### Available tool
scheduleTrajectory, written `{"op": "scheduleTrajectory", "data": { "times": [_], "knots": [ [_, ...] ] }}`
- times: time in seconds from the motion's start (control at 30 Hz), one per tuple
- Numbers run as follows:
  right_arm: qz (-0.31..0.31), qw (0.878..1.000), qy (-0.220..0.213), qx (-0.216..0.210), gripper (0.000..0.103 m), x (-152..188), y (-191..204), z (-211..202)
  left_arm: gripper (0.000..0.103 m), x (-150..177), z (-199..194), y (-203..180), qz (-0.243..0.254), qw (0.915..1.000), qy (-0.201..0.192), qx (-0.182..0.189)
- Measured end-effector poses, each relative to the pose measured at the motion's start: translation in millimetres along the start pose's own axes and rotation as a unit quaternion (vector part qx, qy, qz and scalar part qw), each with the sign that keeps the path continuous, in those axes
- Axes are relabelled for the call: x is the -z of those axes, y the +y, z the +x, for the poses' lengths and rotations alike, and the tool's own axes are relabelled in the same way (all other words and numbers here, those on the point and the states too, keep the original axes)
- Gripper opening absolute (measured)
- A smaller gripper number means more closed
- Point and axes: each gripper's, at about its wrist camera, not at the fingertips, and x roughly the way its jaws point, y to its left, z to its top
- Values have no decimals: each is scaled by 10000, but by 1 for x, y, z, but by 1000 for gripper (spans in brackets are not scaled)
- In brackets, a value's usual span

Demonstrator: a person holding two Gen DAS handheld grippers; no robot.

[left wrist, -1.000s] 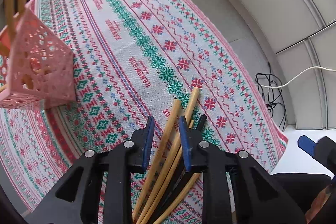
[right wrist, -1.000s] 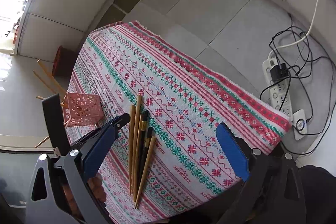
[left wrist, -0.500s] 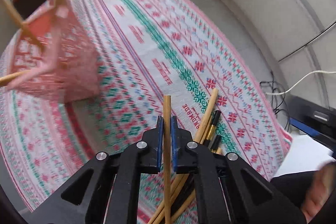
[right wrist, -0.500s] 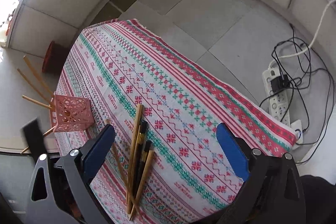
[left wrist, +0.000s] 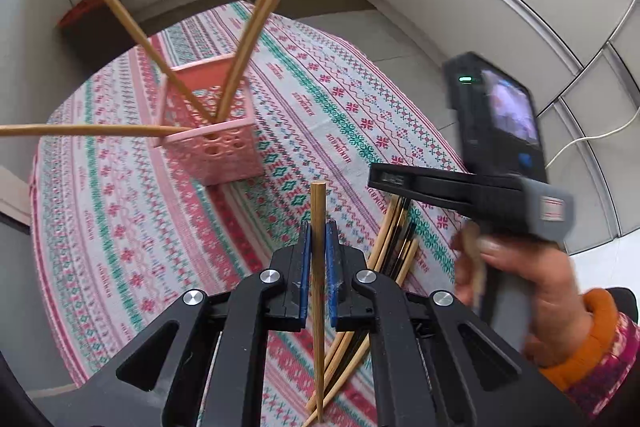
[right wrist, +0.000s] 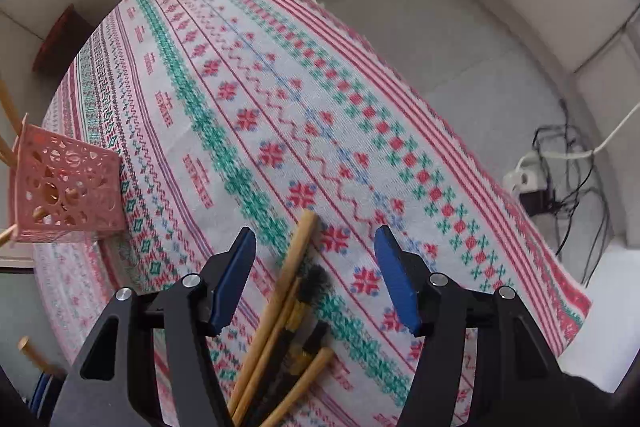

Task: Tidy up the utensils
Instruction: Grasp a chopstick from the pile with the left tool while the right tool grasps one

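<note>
The left gripper [left wrist: 316,259] has lifted one chopstick [left wrist: 319,227], pinched tight, toward the pink basket [left wrist: 224,147], while the right gripper [right wrist: 316,279], closing on nothing yet, drops over the chopstick pile [right wrist: 280,315] near the basket; next, tip it in.

Even daylight, fisheye warp, slight blur.

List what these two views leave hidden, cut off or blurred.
- Loose chopsticks: right wrist view, near ends hidden behind the hand-held gripper.
- Pink basket: right wrist view, cut by the left edge.
- Person's hand: left wrist view, motion-blurred.
- Held chopstick: lower tip at the frame's bottom edge.
</note>
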Motion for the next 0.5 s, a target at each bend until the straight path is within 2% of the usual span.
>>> {"op": "scheduleTrajectory", "data": {
  "times": [0.03, 0.07, 0.1, 0.17, 0.27, 0.5],
  "knots": [
    [-110, 9996, -158, 219, 32, 2, 6, 0, 6, 3, -5, 2, 3, 10000, -37, -40],
    [-177, 9990, -265, 311, 25, 3, 10, 0, 6, 5, -7, 3, -1, 9999, -71, -71],
    [-209, 9989, -337, 247, 13, 5, 13, 0, 6, 7, -11, 6, -15, 9999, -104, -82],
    [-137, 9991, -375, 168, 13, 6, 13, -1, 6, 10, -18, 10, -51, 9997, -195, -120],
    [105, 9987, -387, -312, 12, 9, 1, -8, 6, 15, -34, 16, -77, 9991, -374, -180],
    [-84, 9890, -837, -1218, 11, 33, -21, -86, 6, 29, -83, 31, -190, 9953, -906, -286]
  ]
}}
